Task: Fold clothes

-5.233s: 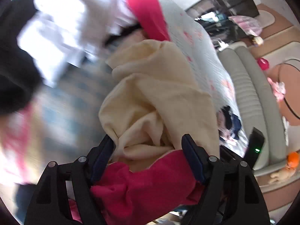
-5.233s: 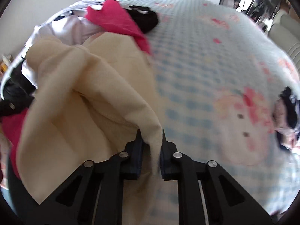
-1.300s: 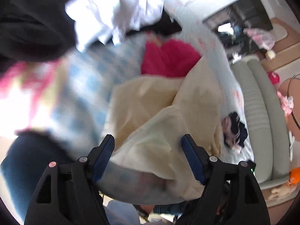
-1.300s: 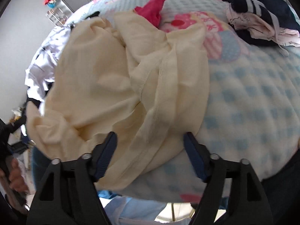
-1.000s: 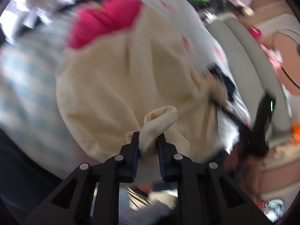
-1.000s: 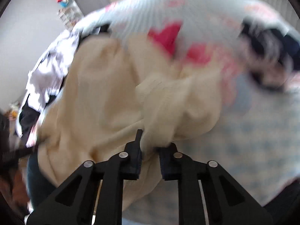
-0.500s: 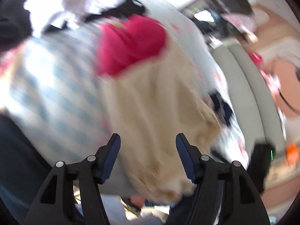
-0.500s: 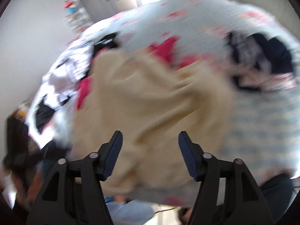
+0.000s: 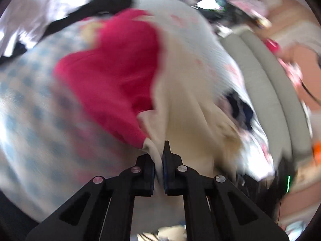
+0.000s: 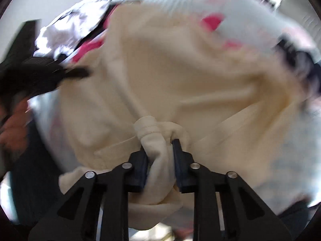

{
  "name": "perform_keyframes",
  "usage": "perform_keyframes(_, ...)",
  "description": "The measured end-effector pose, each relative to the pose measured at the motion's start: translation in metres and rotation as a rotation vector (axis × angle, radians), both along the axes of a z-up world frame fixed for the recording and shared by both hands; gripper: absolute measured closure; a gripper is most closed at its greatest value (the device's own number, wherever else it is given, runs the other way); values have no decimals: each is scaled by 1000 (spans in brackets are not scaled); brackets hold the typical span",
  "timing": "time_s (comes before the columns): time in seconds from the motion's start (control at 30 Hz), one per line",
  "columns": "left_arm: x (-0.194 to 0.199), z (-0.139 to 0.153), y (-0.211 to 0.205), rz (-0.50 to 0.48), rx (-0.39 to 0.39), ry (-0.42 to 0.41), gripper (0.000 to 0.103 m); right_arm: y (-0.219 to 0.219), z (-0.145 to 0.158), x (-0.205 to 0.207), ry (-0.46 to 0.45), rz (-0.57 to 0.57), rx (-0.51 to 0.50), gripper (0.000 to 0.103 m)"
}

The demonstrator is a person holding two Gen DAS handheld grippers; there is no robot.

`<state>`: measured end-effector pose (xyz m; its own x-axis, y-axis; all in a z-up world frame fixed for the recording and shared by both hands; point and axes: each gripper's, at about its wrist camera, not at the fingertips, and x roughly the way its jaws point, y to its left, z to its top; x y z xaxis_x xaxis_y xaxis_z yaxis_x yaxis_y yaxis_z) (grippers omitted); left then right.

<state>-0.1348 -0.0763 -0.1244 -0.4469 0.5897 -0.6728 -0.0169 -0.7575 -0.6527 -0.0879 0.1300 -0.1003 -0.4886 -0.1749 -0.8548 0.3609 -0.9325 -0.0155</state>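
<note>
A cream garment (image 10: 180, 64) lies rumpled across the bed, filling most of the right wrist view. My right gripper (image 10: 159, 148) has a thick bunched wad of its near edge between its pads, and its jaws are closing on it. In the left wrist view the same cream garment (image 9: 180, 108) runs down the middle, and my left gripper (image 9: 159, 158) is shut on a thin fold of its edge. A pink-red garment (image 9: 112, 76) lies on the bed just left of that fold, partly under the cream cloth. Both views are blurred.
The bed has a blue-and-white checked cover (image 9: 26, 104). White and black clothes (image 9: 66, 6) are heaped at its far side. A small dark and pink pile (image 9: 238, 108) lies to the right. A grey sofa (image 9: 266, 84) stands beyond the bed. A person's hand (image 10: 12, 120) shows at the left.
Half a second ago both grippers stood open over the cream garment. Now both have closed on its near edge, the left on a thin fold and the right on a thick wad.
</note>
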Motion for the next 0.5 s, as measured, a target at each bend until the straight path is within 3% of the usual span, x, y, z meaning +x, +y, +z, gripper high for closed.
perform_keyframes(0.13,24,20,68,-176,85,36,97,40,39,-24,128,-141,18,84)
perform_keyframes(0.2,30,19,105,-251,69,38,96,53,56,-34,191,-193,65,81)
perform_keyframes(0.27,31,11,117,-268,65,-4,96,60,63,-34,240,-208,150,77)
perform_keyframes(0.37,34,-2,116,-290,104,-67,80,70,66,-25,250,-189,275,70)
perform_keyframes(0.43,41,-3,97,-305,137,-45,57,82,69,-15,213,-166,231,68)
perform_keyframes(0.5,52,2,73,-297,148,-18,56,93,76,-7,178,-157,85,56)
